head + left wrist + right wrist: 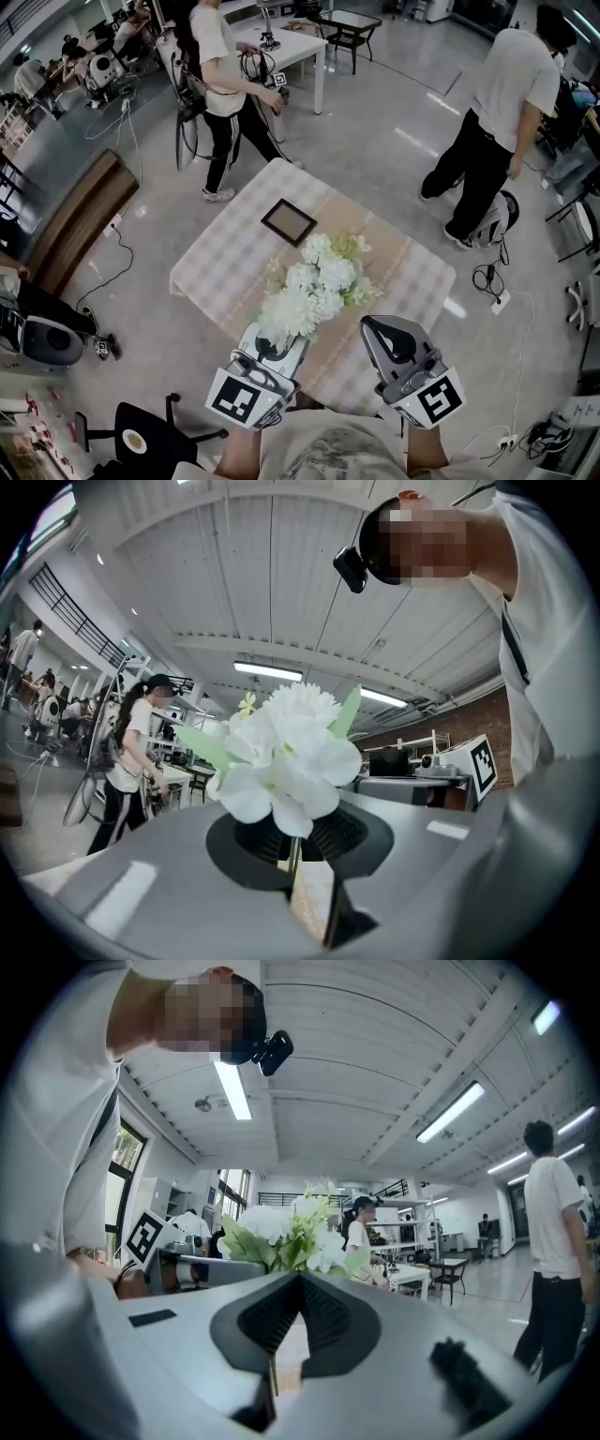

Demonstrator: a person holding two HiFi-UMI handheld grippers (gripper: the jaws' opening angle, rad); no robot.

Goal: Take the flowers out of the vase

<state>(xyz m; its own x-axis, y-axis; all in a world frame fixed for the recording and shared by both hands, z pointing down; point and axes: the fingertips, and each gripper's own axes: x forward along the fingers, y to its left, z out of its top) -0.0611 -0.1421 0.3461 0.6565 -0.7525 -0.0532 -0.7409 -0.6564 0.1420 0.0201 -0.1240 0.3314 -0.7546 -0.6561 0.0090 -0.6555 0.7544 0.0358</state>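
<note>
A bunch of white flowers with green leaves hangs over the checked table, just ahead of both grippers. My left gripper is shut on a thin green stem, and a white bloom stands right above its jaws. My right gripper is beside the bunch's right edge. Its jaws are closed, with a thin stem showing in the slit between them and the flowers just beyond. I cannot make out a vase in any view.
A dark picture frame lies on the table's far half. Two people walk on the floor beyond the table. A wooden bench stands at the left, and a black stool sits near my left side.
</note>
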